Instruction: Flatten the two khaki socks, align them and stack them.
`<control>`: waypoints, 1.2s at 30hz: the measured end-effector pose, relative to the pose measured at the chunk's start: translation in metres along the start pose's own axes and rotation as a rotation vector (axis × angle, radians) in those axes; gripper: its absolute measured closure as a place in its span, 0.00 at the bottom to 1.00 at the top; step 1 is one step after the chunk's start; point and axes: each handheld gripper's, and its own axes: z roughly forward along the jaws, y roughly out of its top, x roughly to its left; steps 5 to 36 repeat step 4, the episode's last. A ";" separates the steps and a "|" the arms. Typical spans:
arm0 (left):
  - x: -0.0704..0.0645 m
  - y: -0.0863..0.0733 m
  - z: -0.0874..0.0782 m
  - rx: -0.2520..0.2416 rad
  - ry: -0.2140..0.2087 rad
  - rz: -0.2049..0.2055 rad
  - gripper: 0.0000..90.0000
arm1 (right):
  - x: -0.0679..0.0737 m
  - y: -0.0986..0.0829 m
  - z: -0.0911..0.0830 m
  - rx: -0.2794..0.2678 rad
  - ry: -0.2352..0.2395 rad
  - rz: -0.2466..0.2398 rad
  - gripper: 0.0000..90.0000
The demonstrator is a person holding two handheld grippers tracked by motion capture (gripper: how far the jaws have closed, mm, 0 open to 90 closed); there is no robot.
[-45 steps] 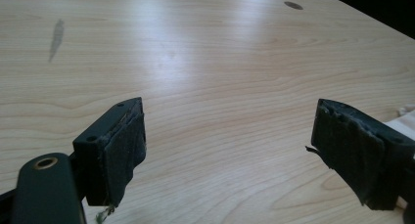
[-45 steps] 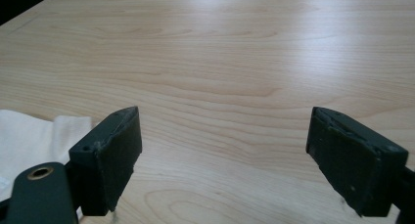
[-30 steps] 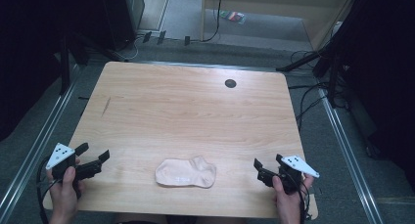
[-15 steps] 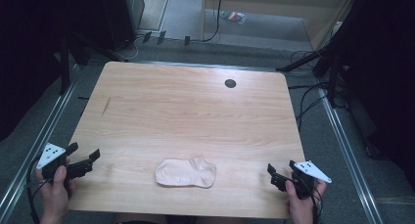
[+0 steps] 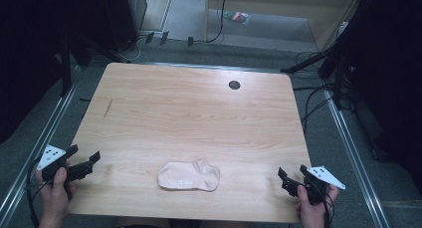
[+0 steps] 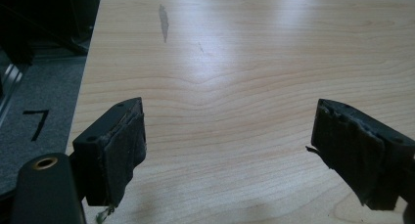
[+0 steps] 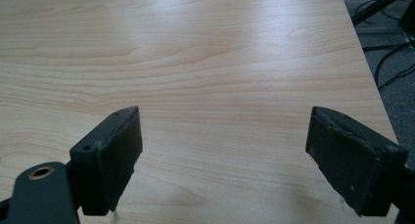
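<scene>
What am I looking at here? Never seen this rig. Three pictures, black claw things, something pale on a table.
No robot: a person holds a two-jaw gripper in each hand. The high view looks down on a wooden table; the left gripper is at the table's near left corner, the right gripper at its near right. The other two pictures come from cameras riding on each gripper, looking along its black jaws. Both stand wide open over bare wood, holding nothing. A pale ankle sock lies flat between them near the front edge.
</scene>
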 end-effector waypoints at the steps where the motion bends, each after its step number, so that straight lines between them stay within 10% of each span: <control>1: 0.000 0.000 0.000 0.000 -0.001 -0.001 0.15 | 0.000 0.000 0.000 0.000 0.001 0.004 0.15; 36: 0.000 0.000 0.001 0.006 -0.004 0.001 0.15 | -0.001 0.000 0.000 0.001 0.000 0.010 0.15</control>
